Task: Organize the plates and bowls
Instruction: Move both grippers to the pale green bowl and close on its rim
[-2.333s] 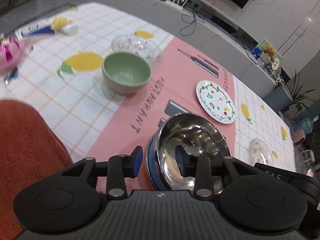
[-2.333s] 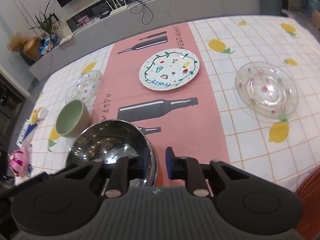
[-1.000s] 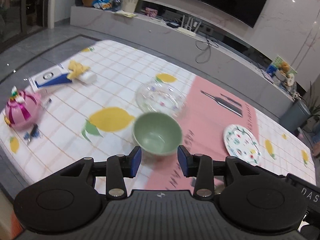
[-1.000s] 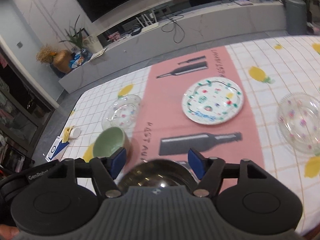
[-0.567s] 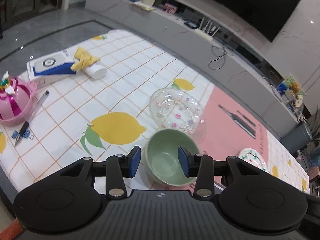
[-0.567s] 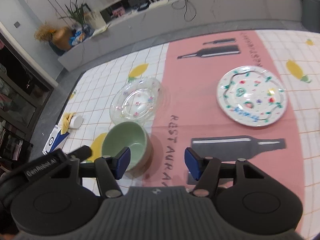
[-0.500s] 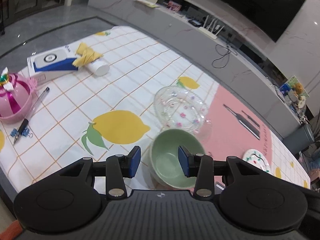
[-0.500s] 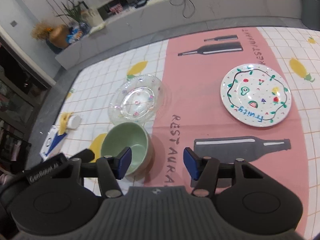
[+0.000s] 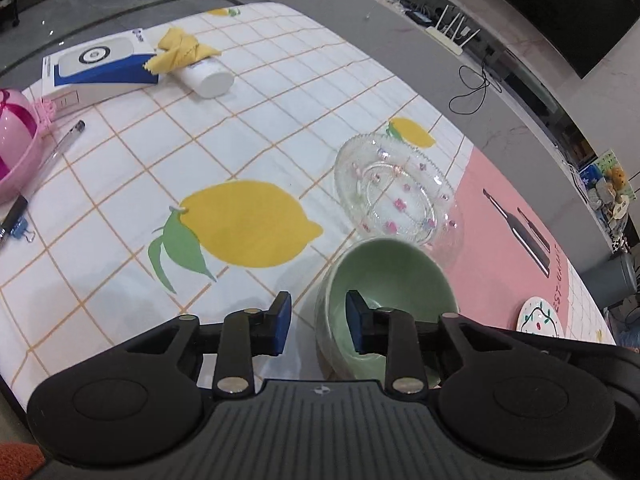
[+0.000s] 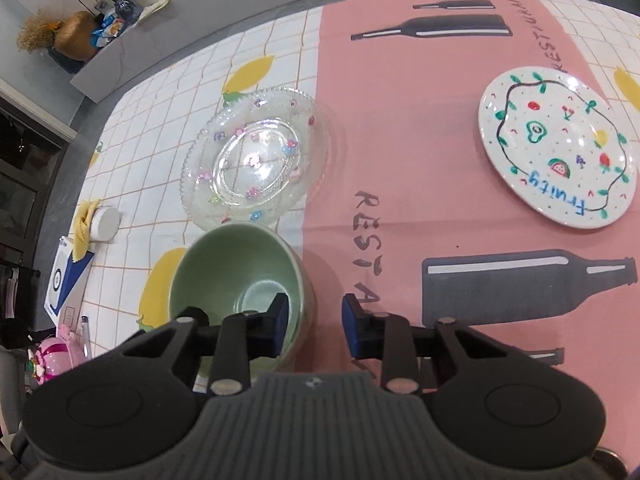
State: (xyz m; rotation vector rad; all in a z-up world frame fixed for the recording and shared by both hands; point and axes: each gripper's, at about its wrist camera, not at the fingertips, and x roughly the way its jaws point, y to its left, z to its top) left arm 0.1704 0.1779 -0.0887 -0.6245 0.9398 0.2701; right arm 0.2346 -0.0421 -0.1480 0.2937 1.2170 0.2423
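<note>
left tongs [image 9: 316,317]: we see them apart, straddling green bowl [image 9: 394,276] rim
right tongs [image 10: 313,323]: apart, straddling its other wall; contact's hard to tell

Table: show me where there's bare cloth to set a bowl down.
Bare cloth lies on the pink runner between the glass plate and the painted plate. The lemon print left of the green bowl is also free. It is crowded where bowl and glass plate sit close, and near the box.
</note>
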